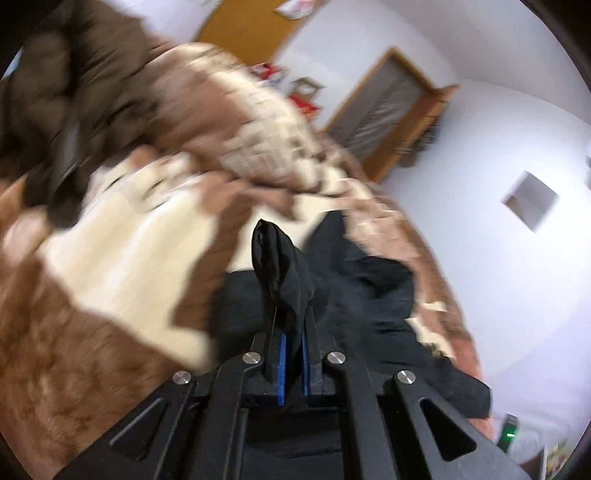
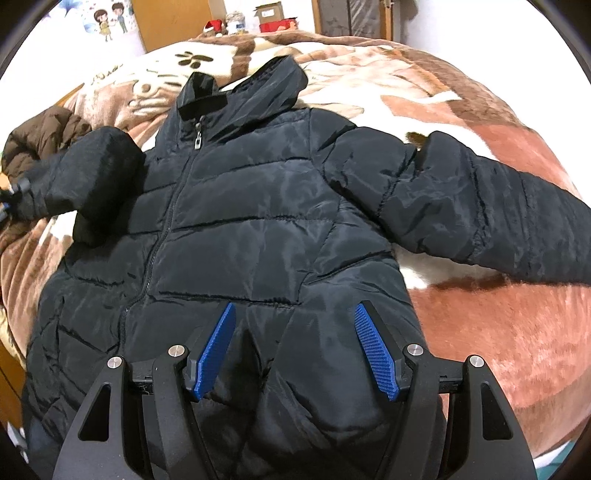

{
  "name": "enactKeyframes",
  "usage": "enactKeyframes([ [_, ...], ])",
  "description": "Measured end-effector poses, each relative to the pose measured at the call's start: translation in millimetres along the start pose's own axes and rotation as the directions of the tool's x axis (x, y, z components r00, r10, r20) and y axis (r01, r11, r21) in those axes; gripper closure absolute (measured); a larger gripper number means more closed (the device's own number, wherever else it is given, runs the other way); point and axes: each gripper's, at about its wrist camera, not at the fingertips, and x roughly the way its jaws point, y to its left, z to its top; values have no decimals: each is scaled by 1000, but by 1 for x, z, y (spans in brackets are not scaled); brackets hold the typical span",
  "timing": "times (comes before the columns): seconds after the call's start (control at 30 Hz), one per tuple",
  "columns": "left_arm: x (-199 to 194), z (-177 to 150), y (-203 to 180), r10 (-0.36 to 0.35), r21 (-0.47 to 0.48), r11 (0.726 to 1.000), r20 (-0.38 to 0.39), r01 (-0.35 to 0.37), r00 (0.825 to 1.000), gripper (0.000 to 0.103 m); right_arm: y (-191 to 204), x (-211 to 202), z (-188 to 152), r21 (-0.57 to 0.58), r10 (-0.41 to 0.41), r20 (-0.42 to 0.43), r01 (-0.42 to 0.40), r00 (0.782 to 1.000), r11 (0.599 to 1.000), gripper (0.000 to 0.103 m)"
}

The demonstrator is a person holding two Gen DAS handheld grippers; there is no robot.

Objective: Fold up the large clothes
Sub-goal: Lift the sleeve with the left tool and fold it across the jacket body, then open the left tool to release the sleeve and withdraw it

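Note:
A black puffer jacket (image 2: 258,206) lies face up and zipped on a patterned blanket (image 2: 498,332), hood towards the far side. My right gripper (image 2: 297,306) stands open just above the jacket's lower front, its blue pads (image 2: 214,350) apart and holding nothing. The picture-left sleeve (image 2: 96,173) is raised off the bed. In the blurred left wrist view my left gripper (image 1: 291,332) is shut on a bunch of black cloth (image 1: 277,266) from that sleeve's end, and the rest of the jacket (image 1: 369,295) hangs below. The left gripper (image 2: 14,195) also shows at the right wrist view's left edge.
A brown padded garment (image 2: 40,136) lies heaped on the bed beside the raised sleeve. The other sleeve (image 2: 517,221) stretches out to the right over the blanket. Beyond the bed are a wooden door (image 2: 173,22), boxes (image 2: 273,14) and a white wall (image 1: 480,147).

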Motion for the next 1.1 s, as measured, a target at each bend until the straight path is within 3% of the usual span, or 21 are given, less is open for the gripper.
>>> enactKeyframes([
  [0.13, 15, 8, -72, -120, 100, 988, -27, 122, 992, 97, -11, -9, -1, 29, 14, 23, -15, 1000, 999, 36],
  [0.3, 70, -16, -149, -226, 157, 955, -163, 251, 960, 96, -30, -17, -2, 79, 19, 48, -22, 999, 997, 36],
  [0.37, 97, -35, -175, -267, 144, 941, -237, 305, 934, 88, -39, -19, -4, 103, 20, 55, -26, 998, 994, 36],
  [0.43, 118, -54, -195, -315, 106, 927, -308, 361, 898, 61, -46, -20, -4, 120, 22, 57, -29, 998, 992, 36],
  [0.5, 130, -69, -210, -355, 86, 910, -345, 406, 869, 44, -52, -23, -5, 132, 20, 62, -28, 998, 991, 36],
  [0.6, 129, -74, -217, -372, 104, 898, -343, 428, 863, 44, -59, -26, -3, 140, 17, 73, -27, 997, 990, 36],
  [0.67, 123, -70, -207, -337, 118, 912, -328, 392, 883, 43, -61, -26, 0, 145, 22, 80, -34, 997, 989, 36],
  [0.73, 121, -62, -186, -272, 133, 937, -302, 322, 914, 43, -58, -24, 6, 145, 27, 90, -39, 996, 989, 36],
  [0.8, 121, -57, -155, -163, 149, 966, -270, 209, 949, 43, -51, -21, 14, 125, 43, 97, -55, 994, 991, 36],
  [0.87, 123, -50, -121, -50, 155, 984, -235, 88, 971, 43, -37, -11, 26, 82, 66, 104, -75, 992, 994, 36],
  [0.97, 129, -44, -64, 84, 115, 992, -217, -60, 973, 44, -18, 13, 41, 41, 92, 72, -95, 993, 995, 36],
  [1.03, 138, -44, -31, 145, 80, 988, -225, -130, 964, 45, -2, 42, 52, -2, 107, 26, -107, 994, 994, 36],
  [1.1, 146, -49, -4, 186, 60, 982, -242, -177, 952, 45, 9, 73, 62, -54, 73, -26, -74, 997, 996, 38],
])
